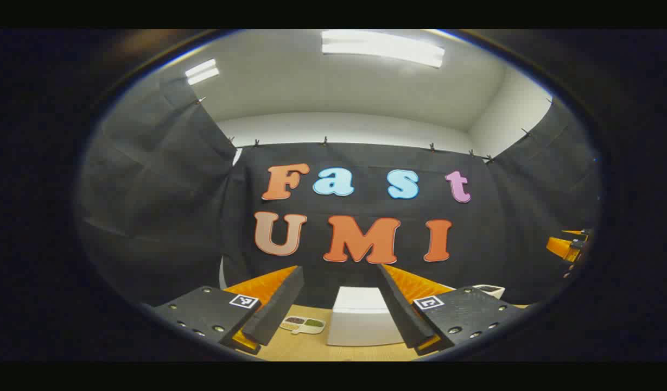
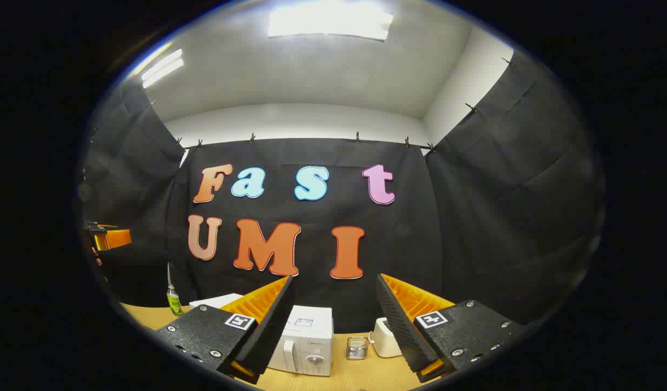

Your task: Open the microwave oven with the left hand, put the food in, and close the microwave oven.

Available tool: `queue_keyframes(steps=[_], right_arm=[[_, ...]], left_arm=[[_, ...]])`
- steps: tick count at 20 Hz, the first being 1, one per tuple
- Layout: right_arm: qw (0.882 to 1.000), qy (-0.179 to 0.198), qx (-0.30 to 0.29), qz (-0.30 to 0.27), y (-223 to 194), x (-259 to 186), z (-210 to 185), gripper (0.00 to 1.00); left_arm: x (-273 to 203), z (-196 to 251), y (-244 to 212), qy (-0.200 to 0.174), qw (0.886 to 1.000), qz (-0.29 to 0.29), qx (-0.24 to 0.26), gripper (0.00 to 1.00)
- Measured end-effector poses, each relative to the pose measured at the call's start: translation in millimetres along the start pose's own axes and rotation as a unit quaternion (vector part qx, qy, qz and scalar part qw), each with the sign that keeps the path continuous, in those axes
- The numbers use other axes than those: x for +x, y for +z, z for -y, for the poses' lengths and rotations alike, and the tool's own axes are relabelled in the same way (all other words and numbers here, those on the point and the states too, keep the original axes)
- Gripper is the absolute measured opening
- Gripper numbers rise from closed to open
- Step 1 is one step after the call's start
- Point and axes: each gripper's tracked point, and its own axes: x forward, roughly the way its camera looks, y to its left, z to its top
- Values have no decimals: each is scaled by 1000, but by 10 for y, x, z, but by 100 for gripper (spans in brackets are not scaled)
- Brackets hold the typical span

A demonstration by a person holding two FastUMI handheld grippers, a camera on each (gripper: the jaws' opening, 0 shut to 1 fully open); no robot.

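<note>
One microwave oven (image 2: 306, 341) sits on the wooden table (image 2: 366, 377), a white box with a dial on its front panel, seen low between the right gripper's (image 2: 333, 315) fingers; in the left gripper view the same white box (image 1: 361, 320) stands straight ahead between the left gripper's (image 1: 338, 304) fingers. I judge it heavy and rigid enough to stay put when its door is pulled; the shell looks smooth, so the hold belongs on the door handle or door edge, which I cannot make out clearly. Just left of the oven in the left gripper view lies a small flat tray of food (image 1: 303, 324), with dark and green portions. It looks light, shallow and easy to tip, so a level pinch on its rim would suit. Right of the oven in the right gripper view stand a small metal rack (image 2: 357, 348) and a white appliance (image 2: 385, 338); left of it, a green bottle (image 2: 173, 301). Both grippers hang above the table, fingers spread wide, holding and touching nothing.
</note>
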Motion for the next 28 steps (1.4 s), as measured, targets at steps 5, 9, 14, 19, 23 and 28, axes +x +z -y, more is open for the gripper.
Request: queue_keyframes(steps=[5,9,14,19,23,28], right_arm=[[1000,6,1,5,6,-24,24,92],[1000,1,-3,3,-20,-12,105,92],[1000,-5,-9,-2,-77,-11,177,92],[1000,-12,-8,-7,-127,-31,273,92],[1000,-21,-2,-7,-185,-71,367,92],[999,-24,10,-23,-419,-152,465,92]], left_arm=[[-3,137,-201,-16,1000,-27,1,90],[46,185,-269,-12,999,-34,3,88],[55,277,-435,-14,999,-47,-13,91],[81,350,-467,-19,998,-53,-36,88],[73,522,-516,-40,998,-45,-23,87],[62,926,-863,-66,996,-64,-21,88]])
